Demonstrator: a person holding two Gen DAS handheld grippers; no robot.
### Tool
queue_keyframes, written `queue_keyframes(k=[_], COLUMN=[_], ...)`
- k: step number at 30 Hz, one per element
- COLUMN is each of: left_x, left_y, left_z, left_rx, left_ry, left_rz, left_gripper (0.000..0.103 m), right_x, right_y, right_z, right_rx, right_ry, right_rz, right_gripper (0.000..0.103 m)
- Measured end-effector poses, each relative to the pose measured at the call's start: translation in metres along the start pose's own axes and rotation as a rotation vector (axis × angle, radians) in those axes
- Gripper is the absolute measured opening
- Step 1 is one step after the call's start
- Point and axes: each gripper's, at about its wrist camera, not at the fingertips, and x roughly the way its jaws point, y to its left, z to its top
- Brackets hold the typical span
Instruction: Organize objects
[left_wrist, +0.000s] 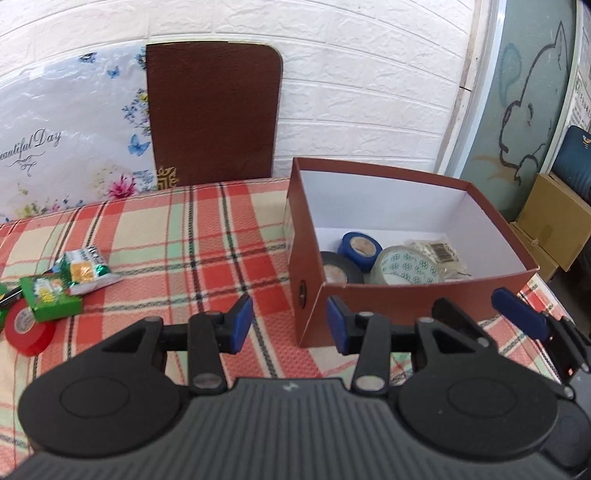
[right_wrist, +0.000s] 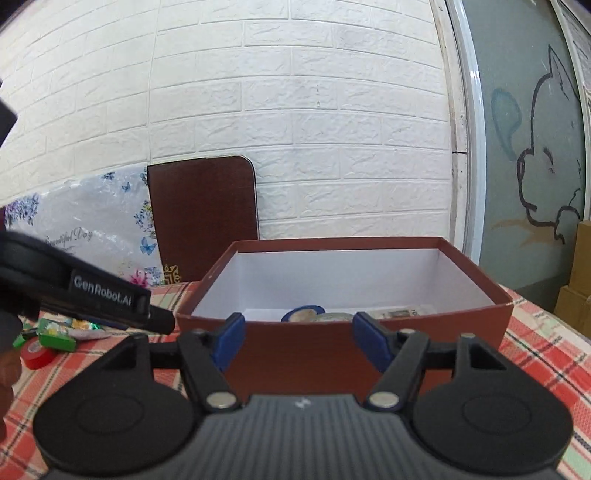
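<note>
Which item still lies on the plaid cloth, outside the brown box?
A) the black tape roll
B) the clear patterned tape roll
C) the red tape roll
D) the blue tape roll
C: the red tape roll rests on the cloth left of the box, while the blue, black and clear rolls lie inside it.

Lighting: bright, even, diffuse daylight; shadows soft. Glare on plastic sheet (left_wrist: 55, 122). Fisheye bending at edges. Slight softness throughout; corners darkened.

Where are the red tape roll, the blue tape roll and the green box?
red tape roll (left_wrist: 27, 331), left wrist view, on its outer side.
blue tape roll (left_wrist: 361, 248), left wrist view, on its core.
green box (left_wrist: 50, 303), left wrist view, on its top face.
</note>
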Motion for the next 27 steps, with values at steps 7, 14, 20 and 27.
queue_keyframes(k=[7, 14, 20, 27], left_x=[-0.015, -0.02, -0.026, -0.029], left_y=[-0.003, -0.009, -0.012, -0.012], left_z=[-0.008, -0.019, -0.026, -0.029], left_rx=[0.034, 0.086, 0.123, 0.136], left_ry=[-0.003, 0.0, -0.012, -0.021], left_rz=[0.041, 0.082, 0.1, 0.113], left_gripper=[0.047, 0.056, 0.068, 0.082], right_x=[-0.009, -0.016, -0.017, -0.018], right_y=[-0.014, -0.018, -0.022, -0.021], right_z=[0.014, 0.014, 0.015, 0.016], right_rx=[0.095, 0.144, 0.188, 0.192], right_ry=[0.037, 0.068, 0.105, 0.123], right_rz=[0.021, 0.008, 0.013, 0.019], right_gripper=[0.068, 0.077, 0.087, 0.089])
